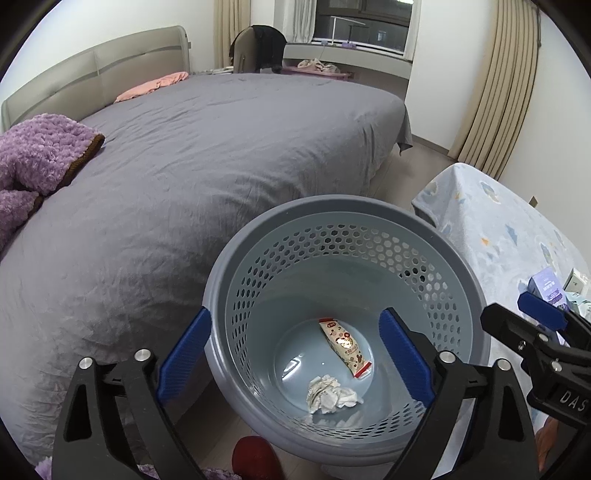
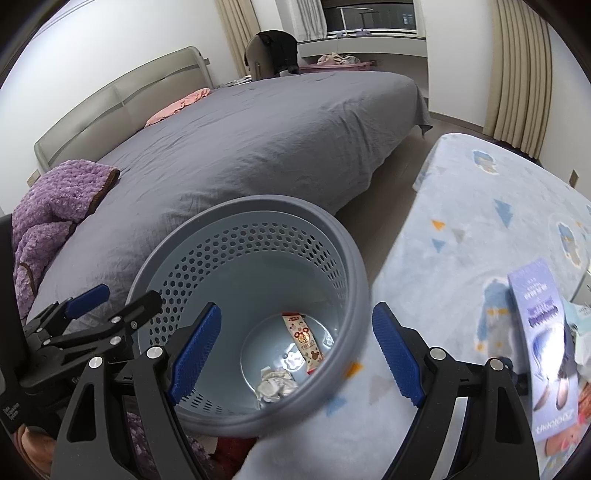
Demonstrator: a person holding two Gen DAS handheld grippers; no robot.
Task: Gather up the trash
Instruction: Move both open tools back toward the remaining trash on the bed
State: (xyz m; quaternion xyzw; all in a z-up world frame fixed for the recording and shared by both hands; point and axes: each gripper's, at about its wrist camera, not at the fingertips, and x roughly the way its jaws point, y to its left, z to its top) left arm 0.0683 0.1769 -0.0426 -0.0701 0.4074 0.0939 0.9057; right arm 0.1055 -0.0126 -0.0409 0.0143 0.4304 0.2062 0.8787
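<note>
The wastebasket (image 1: 343, 225) stands on the floor (image 1: 424, 155) between the bed (image 1: 207, 147) on its left and the covered worktop (image 1: 491, 221) on its right. In the wastebasket lie a snack wrapper (image 1: 345, 347) and, nearer the camera, a crumpled tissue (image 1: 330, 393). On the bed, a blanket (image 1: 37, 151) lies at the left edge and a pillow (image 1: 151, 86) farther back by the headboard (image 1: 92, 74). Behind the bed stands a chair (image 1: 255, 48) before the window (image 1: 362, 18). On the worktop's right side lies a box (image 2: 546, 339). Curtains (image 1: 495, 88) hang behind the worktop.
</note>
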